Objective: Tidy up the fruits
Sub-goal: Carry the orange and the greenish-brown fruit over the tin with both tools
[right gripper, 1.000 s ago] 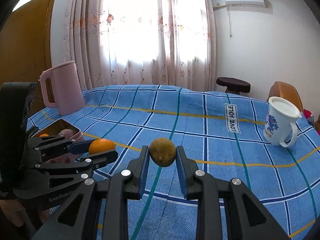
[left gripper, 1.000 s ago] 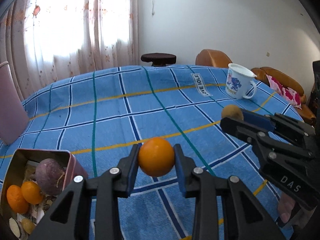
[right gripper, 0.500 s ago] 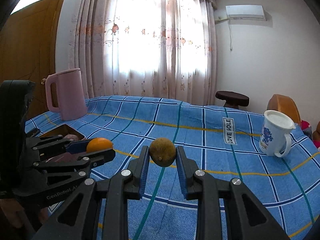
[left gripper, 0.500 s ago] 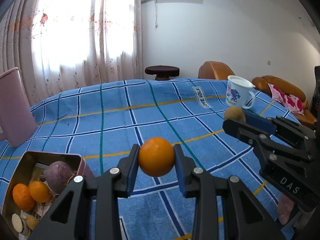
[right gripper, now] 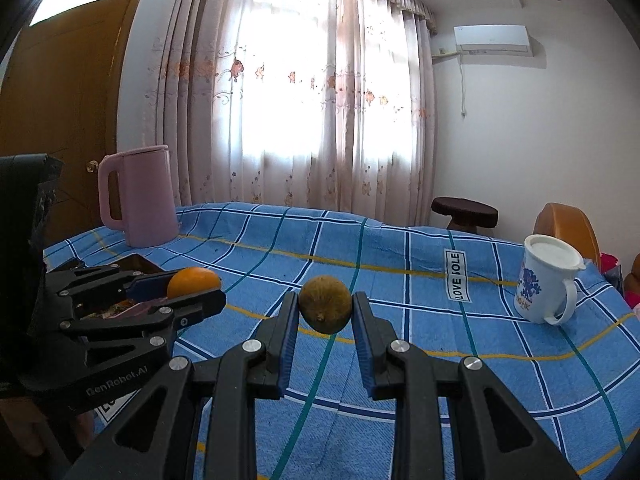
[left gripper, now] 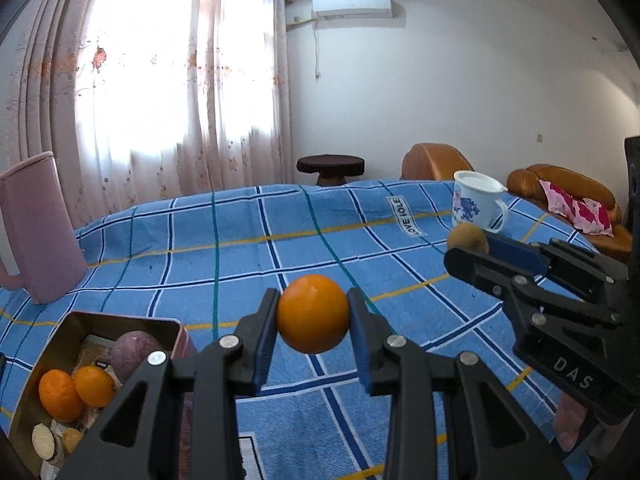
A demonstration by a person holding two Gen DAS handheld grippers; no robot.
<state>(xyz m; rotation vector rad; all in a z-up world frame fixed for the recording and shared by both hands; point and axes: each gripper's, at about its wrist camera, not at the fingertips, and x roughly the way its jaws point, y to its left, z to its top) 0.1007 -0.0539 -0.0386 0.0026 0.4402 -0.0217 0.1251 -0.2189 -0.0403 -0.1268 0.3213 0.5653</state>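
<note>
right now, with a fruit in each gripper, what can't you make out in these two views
- Tin box, left wrist view: near corner and floor hidden by the left gripper and the frame edge; small pale pieces too unclear to name.
- Tin box, right wrist view: almost wholly behind the left gripper.
- Brown fruit: in the left wrist view, half hidden by the right gripper.
- Mug: contents not visible.

A smooth round orange fruit [left gripper: 313, 313] sits at the centre of the left wrist frame, clamped off the cloth. A dull brown oval fruit [right gripper: 325, 309] is pinched likewise, its stem nub down. At lower left, a rectangular metal tin [left gripper: 176, 330] holds two small oranges [left gripper: 76, 390] and a purple round fruit [left gripper: 134, 353].
</note>
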